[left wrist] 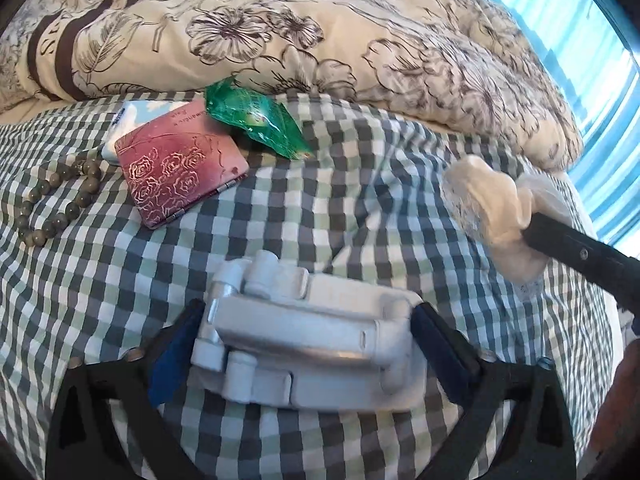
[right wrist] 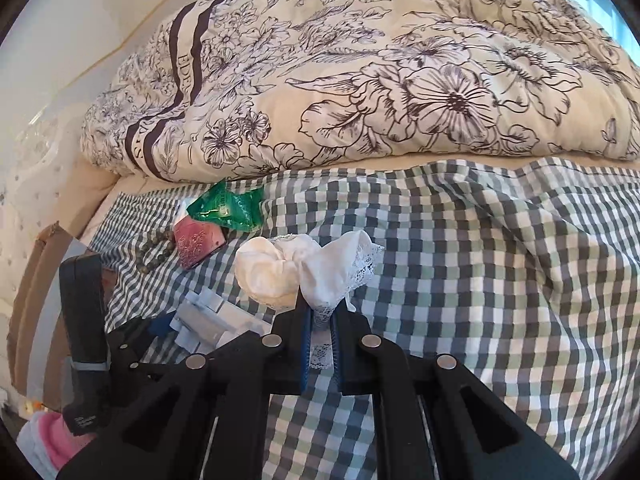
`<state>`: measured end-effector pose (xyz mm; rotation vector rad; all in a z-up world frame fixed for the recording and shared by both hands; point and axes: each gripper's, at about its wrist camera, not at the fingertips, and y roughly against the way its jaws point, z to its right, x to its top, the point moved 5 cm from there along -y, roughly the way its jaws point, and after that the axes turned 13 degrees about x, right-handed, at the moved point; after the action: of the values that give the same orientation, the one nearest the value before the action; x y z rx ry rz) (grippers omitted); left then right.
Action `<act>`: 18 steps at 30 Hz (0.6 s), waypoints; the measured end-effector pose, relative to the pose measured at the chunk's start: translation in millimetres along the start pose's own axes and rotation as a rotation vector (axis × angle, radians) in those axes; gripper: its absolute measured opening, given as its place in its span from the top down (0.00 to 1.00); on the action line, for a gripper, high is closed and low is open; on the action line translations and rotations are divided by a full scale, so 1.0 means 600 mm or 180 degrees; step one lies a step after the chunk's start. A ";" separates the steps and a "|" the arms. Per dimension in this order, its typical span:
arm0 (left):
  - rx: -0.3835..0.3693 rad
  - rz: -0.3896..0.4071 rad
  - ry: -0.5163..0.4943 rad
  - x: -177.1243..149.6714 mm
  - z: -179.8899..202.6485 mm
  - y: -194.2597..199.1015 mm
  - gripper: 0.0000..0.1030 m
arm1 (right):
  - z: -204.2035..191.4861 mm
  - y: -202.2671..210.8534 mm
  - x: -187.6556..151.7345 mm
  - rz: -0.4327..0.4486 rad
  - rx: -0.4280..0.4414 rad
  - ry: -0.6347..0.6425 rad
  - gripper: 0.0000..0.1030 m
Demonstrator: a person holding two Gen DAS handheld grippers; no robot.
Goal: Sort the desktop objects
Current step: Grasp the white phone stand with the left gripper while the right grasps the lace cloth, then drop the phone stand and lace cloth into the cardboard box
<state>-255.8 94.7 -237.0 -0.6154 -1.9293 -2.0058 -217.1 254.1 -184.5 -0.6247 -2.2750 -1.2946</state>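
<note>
In the left wrist view my left gripper (left wrist: 310,322) is shut on a white moulded plastic piece (left wrist: 304,308), its fingers pressed against both sides just above the checked sheet (left wrist: 360,208). From the right wrist view that piece (right wrist: 208,320) shows low on the left. My right gripper (right wrist: 320,312) is shut on a bunched white lace cloth (right wrist: 304,268), which bulges out past the fingertips. Seen from the left wrist, the cloth (left wrist: 488,208) hangs to the right of the plastic piece.
A red rose-embossed case (left wrist: 180,176), a green foil wrapper (left wrist: 256,120), a bead string (left wrist: 52,200) and a white-blue pack (left wrist: 136,116) lie at the far left. A floral quilt (right wrist: 360,80) is piled behind. A cardboard box (right wrist: 36,280) stands beside the bed.
</note>
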 end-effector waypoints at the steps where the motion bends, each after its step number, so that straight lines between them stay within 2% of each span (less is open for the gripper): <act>1: -0.0005 0.0001 0.0003 -0.001 -0.002 0.004 0.07 | 0.000 0.002 -0.002 -0.0002 0.0001 -0.0002 0.92; 4: -0.0039 0.0020 0.0016 -0.009 -0.002 0.018 0.08 | -0.003 0.009 -0.006 0.0010 0.0002 0.0005 0.92; 10: 0.0180 0.0357 -0.0232 -0.027 0.014 0.078 0.08 | -0.012 0.029 -0.011 0.0033 -0.0040 0.0057 0.92; 15: 0.0197 0.0533 -0.0170 -0.016 -0.008 0.146 0.08 | -0.046 0.051 -0.009 0.0039 -0.0041 0.0157 0.92; 18: 0.0303 0.0607 -0.0179 -0.011 -0.024 0.185 0.08 | -0.081 0.068 -0.005 0.0070 0.0001 0.0219 0.92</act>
<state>-197.3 73.3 -144.0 -0.8065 -1.9059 -1.7882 -183.7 229.9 -136.5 -0.5943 -2.2068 -1.2857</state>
